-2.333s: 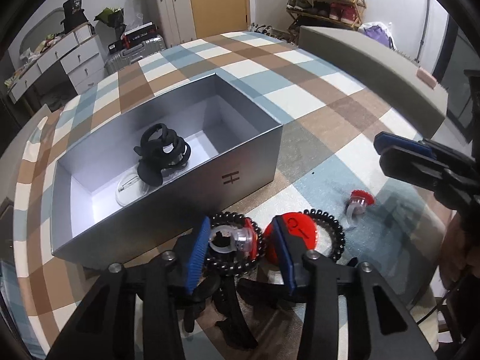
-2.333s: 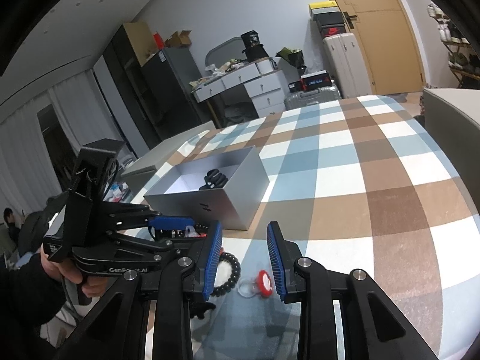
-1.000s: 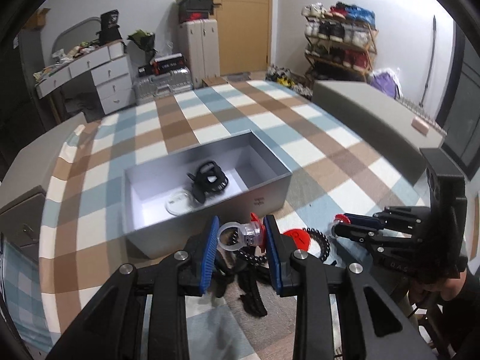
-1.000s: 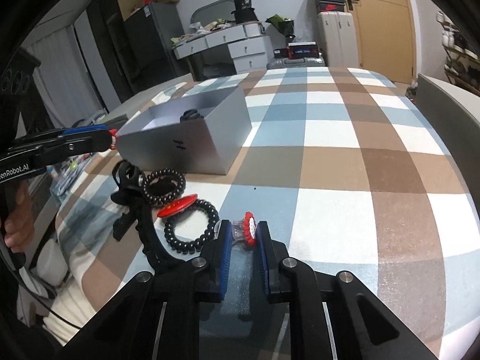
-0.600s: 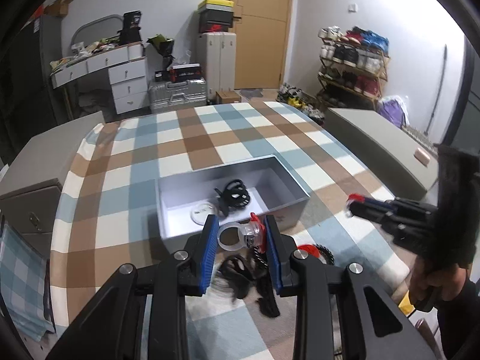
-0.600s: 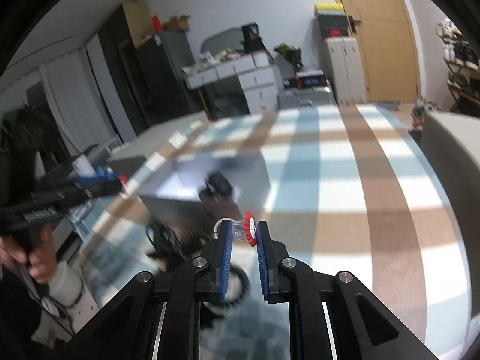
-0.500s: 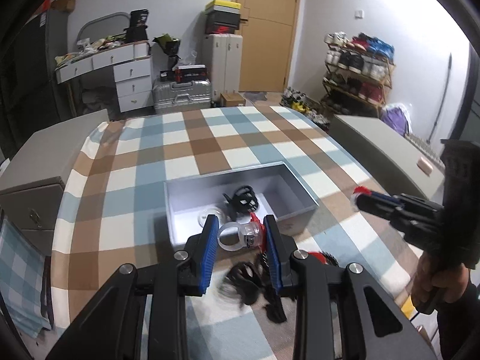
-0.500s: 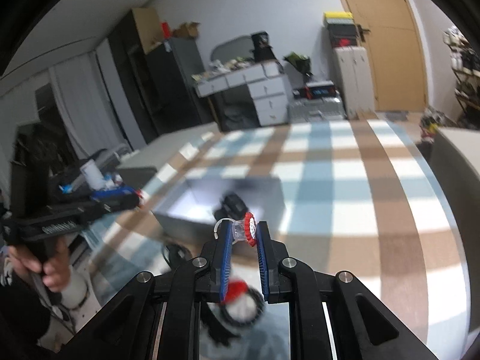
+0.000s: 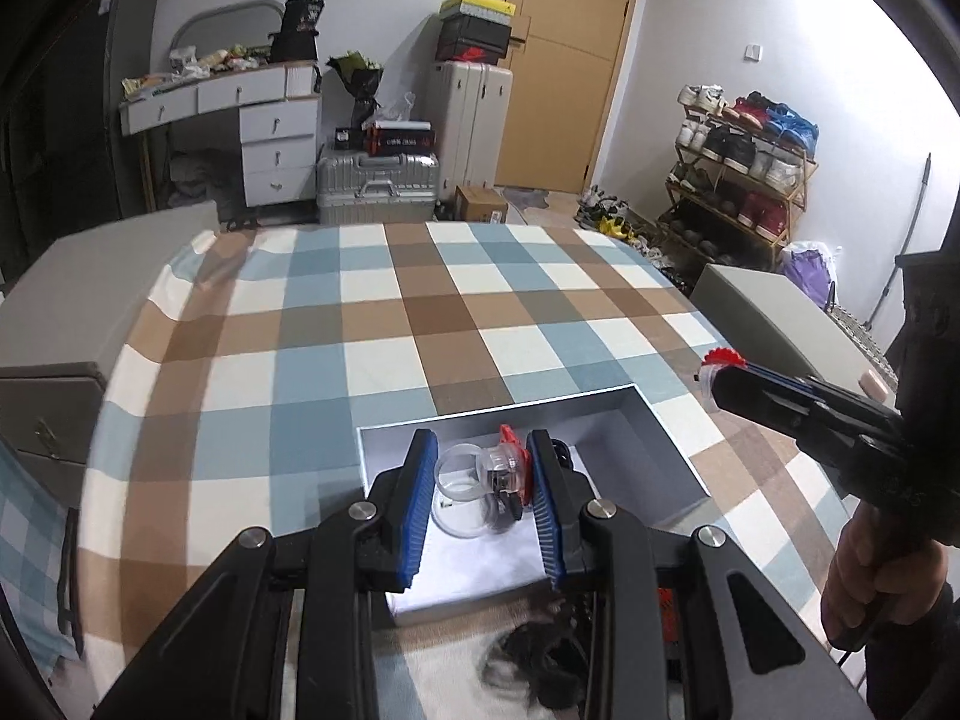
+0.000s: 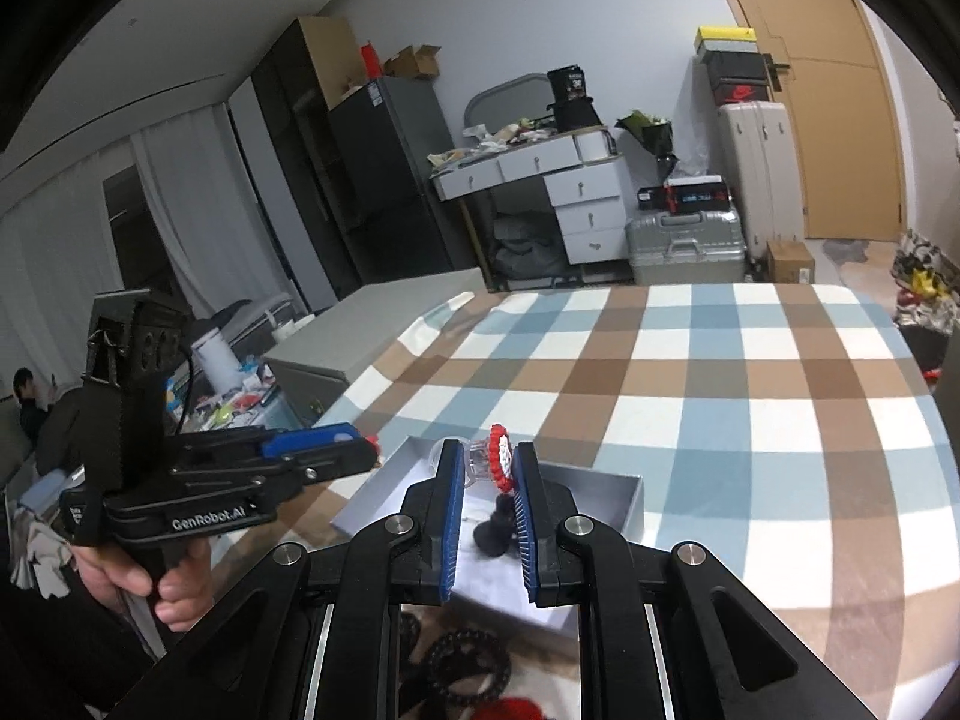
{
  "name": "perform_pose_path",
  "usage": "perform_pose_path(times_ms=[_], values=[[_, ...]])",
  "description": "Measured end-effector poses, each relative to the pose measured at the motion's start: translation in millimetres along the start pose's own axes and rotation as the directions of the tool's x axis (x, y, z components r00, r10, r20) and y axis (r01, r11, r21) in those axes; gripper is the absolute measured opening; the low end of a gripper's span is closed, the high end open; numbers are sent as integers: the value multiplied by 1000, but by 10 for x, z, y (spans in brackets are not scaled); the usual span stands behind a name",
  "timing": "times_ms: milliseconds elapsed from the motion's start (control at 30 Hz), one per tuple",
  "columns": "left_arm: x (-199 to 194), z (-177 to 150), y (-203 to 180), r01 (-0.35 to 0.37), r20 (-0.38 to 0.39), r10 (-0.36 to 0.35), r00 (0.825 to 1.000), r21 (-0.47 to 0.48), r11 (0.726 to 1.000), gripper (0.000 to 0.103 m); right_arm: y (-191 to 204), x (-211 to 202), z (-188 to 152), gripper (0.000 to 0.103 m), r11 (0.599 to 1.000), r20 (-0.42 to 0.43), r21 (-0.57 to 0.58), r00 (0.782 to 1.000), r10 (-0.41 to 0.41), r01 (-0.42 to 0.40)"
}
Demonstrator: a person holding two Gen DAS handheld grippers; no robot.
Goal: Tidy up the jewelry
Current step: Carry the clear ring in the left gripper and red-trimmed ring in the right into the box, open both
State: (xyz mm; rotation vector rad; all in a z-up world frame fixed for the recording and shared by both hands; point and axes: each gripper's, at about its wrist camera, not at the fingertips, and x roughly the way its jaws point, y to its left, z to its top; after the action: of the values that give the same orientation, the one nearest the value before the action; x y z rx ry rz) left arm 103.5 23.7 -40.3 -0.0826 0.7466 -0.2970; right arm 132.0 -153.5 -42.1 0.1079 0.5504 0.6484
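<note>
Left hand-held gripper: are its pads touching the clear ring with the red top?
Touching. The left wrist view shows the left hand-held gripper with both blue pads pressed against the clear ring, above the grey box.

Wooden door (image 9: 570,60), white drawers (image 9: 276,138), shoe rack (image 9: 744,180), checked tablecloth (image 9: 420,312)

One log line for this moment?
left gripper: clear red-topped ring | right gripper: red-topped ring | both over grey box

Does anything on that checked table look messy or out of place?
Somewhat: black beaded bracelets and a dark hair clip lie loose on the checked cloth in front of the grey box, not inside it. Nothing looks spilled or broken.
</note>
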Motion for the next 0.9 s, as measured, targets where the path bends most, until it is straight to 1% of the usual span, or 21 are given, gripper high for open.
perform_pose_path(times_ms=[133, 333, 600, 767, 833, 900], values=[[146, -2, 39, 20, -38, -20, 999, -17, 1000, 25, -96, 181, -10, 16, 1000, -48, 19, 999, -5, 6], [295, -17, 39, 31, -78, -31, 996, -8, 999, 25, -244, 330, -55, 16, 999, -78, 45, 997, -16, 20], [398, -11, 69, 43, -103, -44, 994, -5, 999, 25, -321, 427, -117, 16, 997, -111, 65, 994, -21, 28], [474, 8, 82, 71, -116, -71, 991, -7, 997, 25, -302, 487, -120, 16, 998, -126, 53, 992, -31, 38], [479, 8, 92, 97, -114, -97, 989, -10, 995, 25, -298, 513, -122, 17, 998, -131, 49, 990, -44, 50], [492, 19, 84, 96, -114, -95, 989, -2, 995, 27, -300, 541, -123, 18, 998, -138, 50, 990, -39, 46]])
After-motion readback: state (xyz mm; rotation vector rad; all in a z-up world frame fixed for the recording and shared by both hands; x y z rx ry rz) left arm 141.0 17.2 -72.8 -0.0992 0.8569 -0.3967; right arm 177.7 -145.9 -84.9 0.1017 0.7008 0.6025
